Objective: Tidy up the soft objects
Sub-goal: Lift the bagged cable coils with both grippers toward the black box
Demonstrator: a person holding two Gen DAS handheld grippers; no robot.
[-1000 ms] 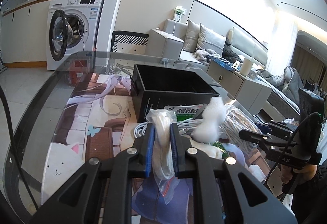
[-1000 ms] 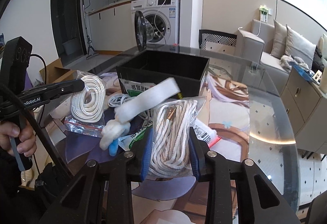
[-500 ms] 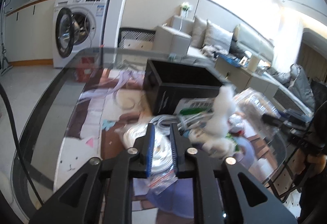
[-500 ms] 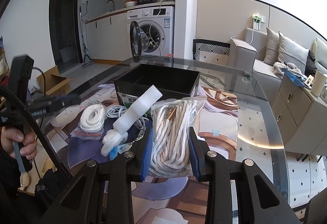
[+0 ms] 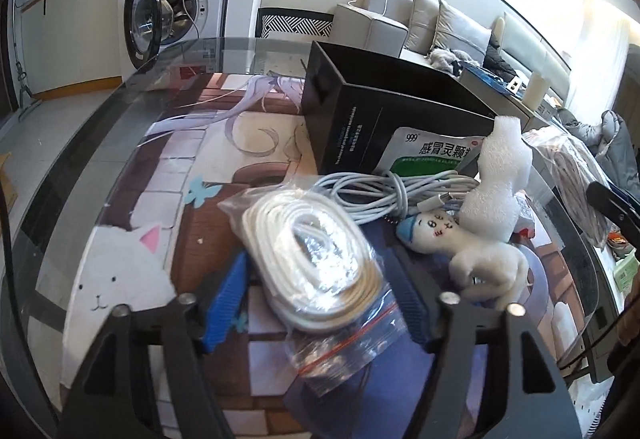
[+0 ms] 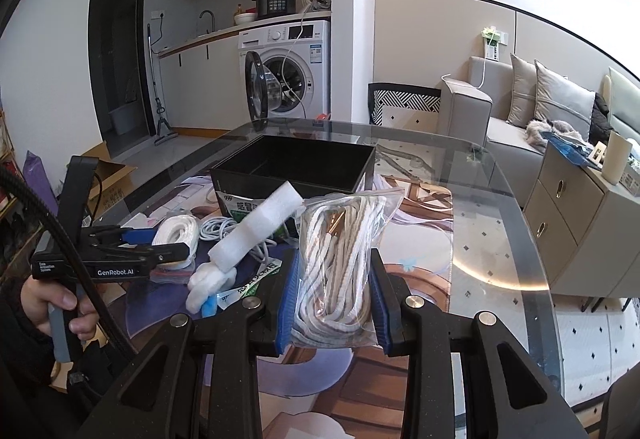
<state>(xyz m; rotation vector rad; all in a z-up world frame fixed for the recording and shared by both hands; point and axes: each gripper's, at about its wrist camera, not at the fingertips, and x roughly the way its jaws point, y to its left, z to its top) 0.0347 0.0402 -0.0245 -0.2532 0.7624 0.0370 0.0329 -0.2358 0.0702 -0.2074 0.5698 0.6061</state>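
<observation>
Now my left gripper (image 5: 326,295) has just been opening; its fingers stand spread, the bagged white cord (image 5: 316,259) lying loose between them on the table mat (image 5: 160,167), lower centre. Right gripper (image 6: 334,291) pinches a bag of striped rope (image 6: 340,263), lower centre of its view. Crowding ahead: plush toy (image 5: 468,251), foam strip (image 5: 500,183), grey cable (image 5: 384,195), medicine sachet (image 5: 432,155), then the black box (image 5: 384,111), mid-frame.
</observation>
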